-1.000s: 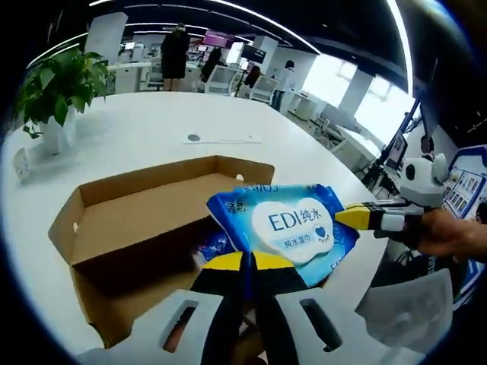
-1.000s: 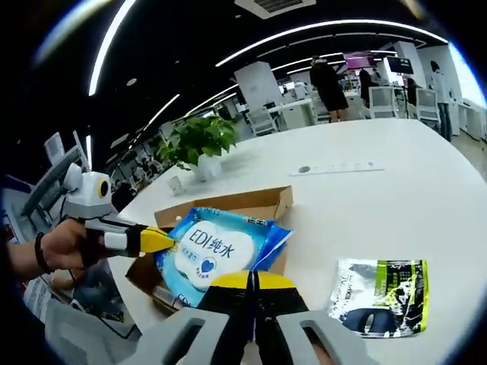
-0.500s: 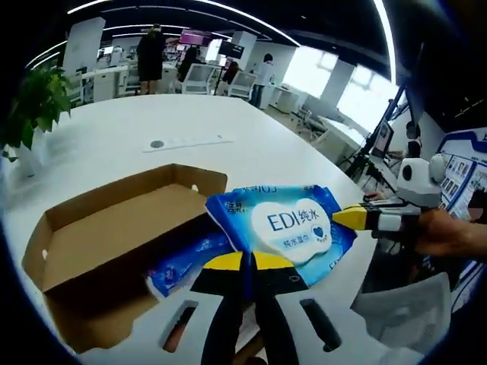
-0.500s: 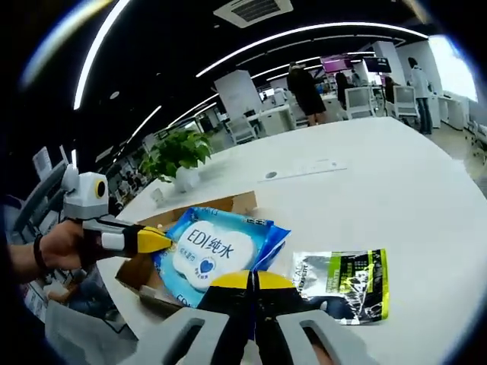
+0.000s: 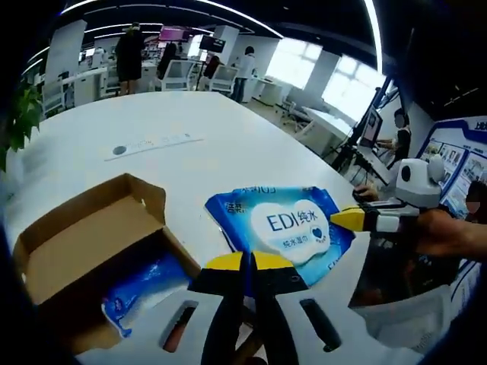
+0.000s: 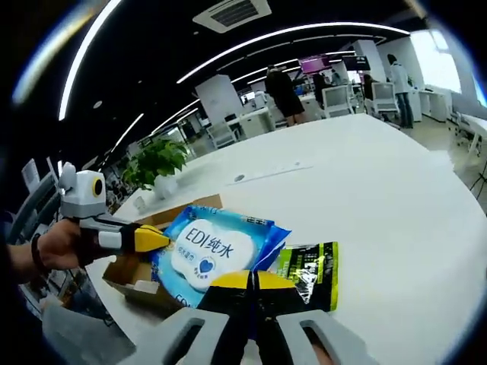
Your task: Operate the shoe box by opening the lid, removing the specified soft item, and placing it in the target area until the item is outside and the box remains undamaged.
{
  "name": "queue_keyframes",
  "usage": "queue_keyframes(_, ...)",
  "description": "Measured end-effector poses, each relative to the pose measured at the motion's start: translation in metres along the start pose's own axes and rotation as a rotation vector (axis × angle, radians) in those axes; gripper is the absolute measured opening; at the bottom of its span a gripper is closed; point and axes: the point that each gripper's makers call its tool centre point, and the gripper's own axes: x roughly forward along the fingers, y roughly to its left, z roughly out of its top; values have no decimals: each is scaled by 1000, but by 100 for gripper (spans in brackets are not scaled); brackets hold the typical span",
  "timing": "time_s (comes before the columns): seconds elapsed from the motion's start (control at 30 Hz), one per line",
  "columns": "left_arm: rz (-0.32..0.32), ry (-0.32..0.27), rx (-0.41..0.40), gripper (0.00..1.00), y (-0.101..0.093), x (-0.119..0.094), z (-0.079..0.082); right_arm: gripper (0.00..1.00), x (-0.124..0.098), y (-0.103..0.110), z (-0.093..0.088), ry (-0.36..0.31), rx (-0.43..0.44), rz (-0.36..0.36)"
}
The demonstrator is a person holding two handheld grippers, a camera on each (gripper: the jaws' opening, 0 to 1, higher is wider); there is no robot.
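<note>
- Box (image 5: 72, 251) open on the white tabletop (image 5: 190, 163), left of the left gripper (image 5: 245, 268); a blue pack (image 5: 141, 293) lies inside it.
- Wipes pack (image 5: 283, 224) (blue, white label "EDI") is out of the box, held up over the tabletop between both grippers.
- Left gripper: yellow-tipped fingers (image 5: 224, 262) pressed together on the wipes pack's near edge; the pack spreads just ahead of the tips.
- Right gripper (image 6: 251, 280): fingers closed on the opposite edge of the same pack; in the left gripper view it comes in from the right with a hand (image 5: 449, 236) behind it.
- Right gripper view: box sits behind and left of the pack; black-and-green pouch (image 6: 308, 266) flat on the tabletop just right of the fingers.
- Plant (image 6: 156, 160) well beyond the box.
</note>
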Motion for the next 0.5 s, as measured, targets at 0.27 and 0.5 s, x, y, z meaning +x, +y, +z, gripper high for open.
queue_keyframes(0.27, -15, 42, 48, 0, -14, 24, -3, 0, -1, -28, -5, 20, 15, -20)
queue_keyframes(0.5, -12, 63, 59, 0, -17, 40, -2, 0, 7, -47, 0, 29, 19, -18)
